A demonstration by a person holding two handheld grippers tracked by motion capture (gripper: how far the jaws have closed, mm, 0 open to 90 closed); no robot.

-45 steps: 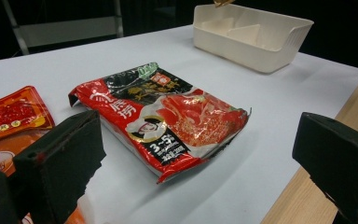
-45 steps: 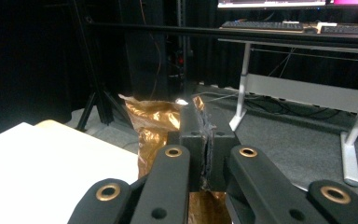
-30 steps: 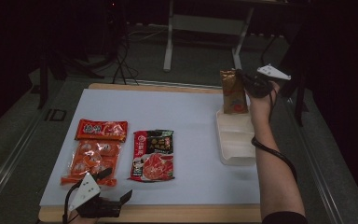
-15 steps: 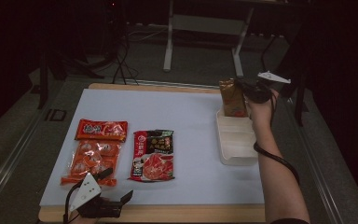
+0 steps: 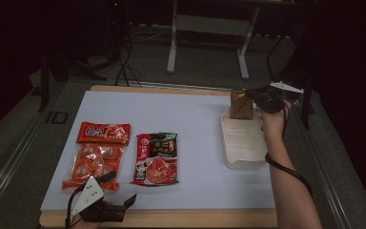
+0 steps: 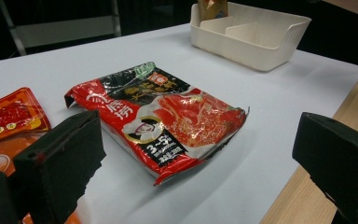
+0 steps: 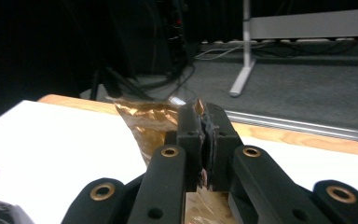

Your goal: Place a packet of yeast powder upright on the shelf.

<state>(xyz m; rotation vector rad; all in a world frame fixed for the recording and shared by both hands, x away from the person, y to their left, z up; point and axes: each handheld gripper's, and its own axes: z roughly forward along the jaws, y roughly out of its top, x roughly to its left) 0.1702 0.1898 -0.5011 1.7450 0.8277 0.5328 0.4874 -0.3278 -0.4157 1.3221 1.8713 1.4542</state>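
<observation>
Right tool (image 5: 256,98) clamped on gold pouch (image 5: 241,103) top edge, held upright over tray (image 5: 242,143) far compartment, right of frame, likely for slotting in. Left tool (image 5: 119,191) wide, idle at bench (image 5: 195,119) bottom left, near red packs (image 5: 156,157).

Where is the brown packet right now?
High view, far right: the brown packet stands upright at the far end of the white tray, pinched by the right tool.
</observation>
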